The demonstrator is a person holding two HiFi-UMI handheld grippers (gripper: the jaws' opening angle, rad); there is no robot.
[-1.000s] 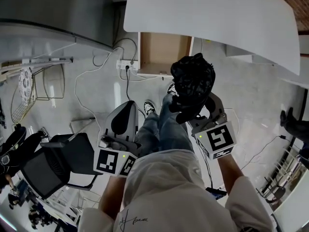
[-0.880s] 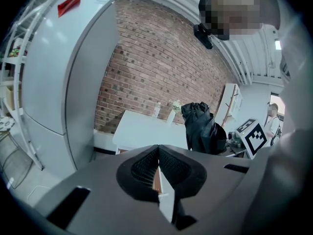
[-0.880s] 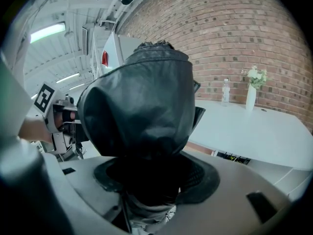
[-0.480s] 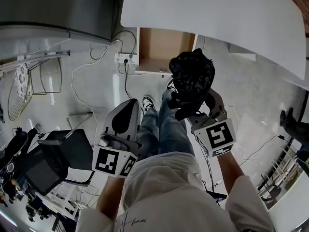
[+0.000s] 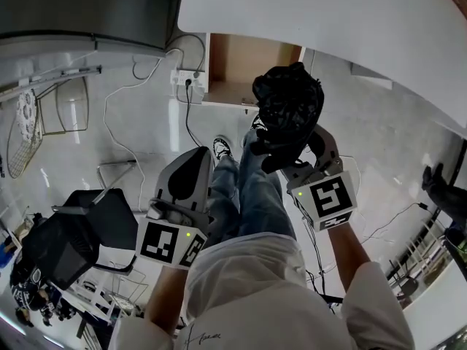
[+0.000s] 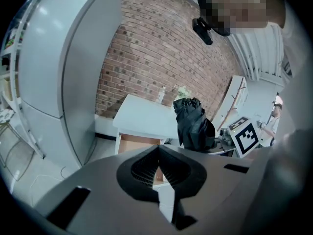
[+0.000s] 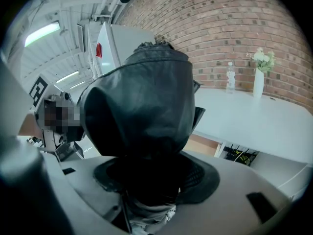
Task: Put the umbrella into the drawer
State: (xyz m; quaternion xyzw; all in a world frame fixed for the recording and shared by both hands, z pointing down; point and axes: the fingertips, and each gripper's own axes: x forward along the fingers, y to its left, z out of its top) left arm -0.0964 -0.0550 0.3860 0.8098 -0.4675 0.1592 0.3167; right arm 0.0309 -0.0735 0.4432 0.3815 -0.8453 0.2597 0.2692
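Observation:
A folded black umbrella (image 5: 289,111) stands up out of my right gripper (image 5: 286,159), which is shut on its lower end; it fills the right gripper view as a dark bundle (image 7: 142,111). It hangs in the air just in front of the open wooden drawer (image 5: 244,75) under the white table (image 5: 328,20). My left gripper (image 5: 191,181) is lower and to the left, shut with nothing between its jaws (image 6: 159,173). From the left gripper view the umbrella (image 6: 193,124) shows beside the drawer (image 6: 134,143).
A grey cabinet (image 5: 80,13) stands at the far left, with cables and a socket (image 5: 182,79) on the floor by the drawer. A black chair (image 5: 69,235) sits at lower left. A bottle (image 7: 230,83) and a vase (image 7: 259,80) stand on the table.
The view has crept closer to the drawer. My right gripper with the umbrella has moved slightly up and forward; the left gripper stays about where it was.

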